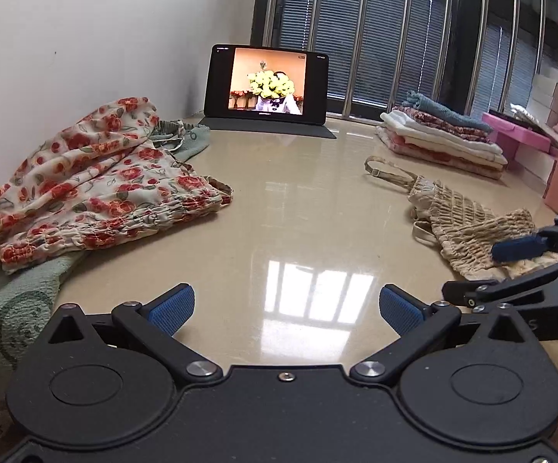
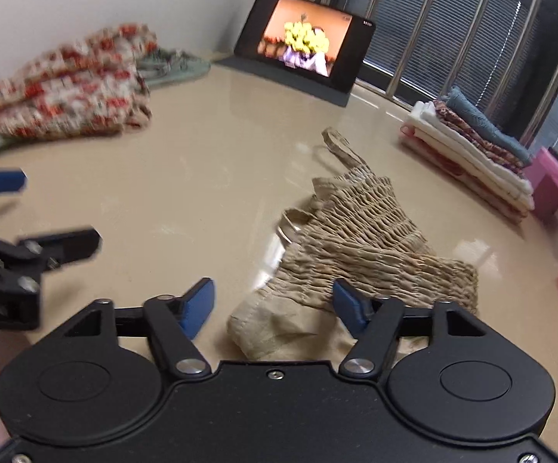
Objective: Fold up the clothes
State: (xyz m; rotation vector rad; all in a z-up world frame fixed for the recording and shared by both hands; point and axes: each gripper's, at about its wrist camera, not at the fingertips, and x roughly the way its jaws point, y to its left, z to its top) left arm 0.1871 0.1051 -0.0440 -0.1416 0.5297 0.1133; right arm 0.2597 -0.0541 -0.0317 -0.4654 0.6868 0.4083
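A beige smocked top with thin straps [image 1: 460,223] [image 2: 356,231] lies crumpled on the glossy tan table [image 1: 298,200]. My right gripper [image 2: 275,301] is open just over its near hem, and a corner of the cloth sits between the blue pads [image 2: 201,305] without being pinched. In the left wrist view the right gripper [image 1: 483,270] reaches in from the right edge at that top. My left gripper [image 1: 286,305] [image 2: 28,212] is open over bare table with nothing between its fingers. A red-flowered garment [image 1: 97,181] [image 2: 66,88] is heaped at the left by the wall.
A green cloth [image 1: 16,308] lies under the flowered heap. A stack of folded clothes [image 1: 440,135] [image 2: 471,146] sits at the back right beside pink boxes [image 1: 514,135]. A tablet [image 1: 267,85] [image 2: 305,38] stands at the back before a barred window.
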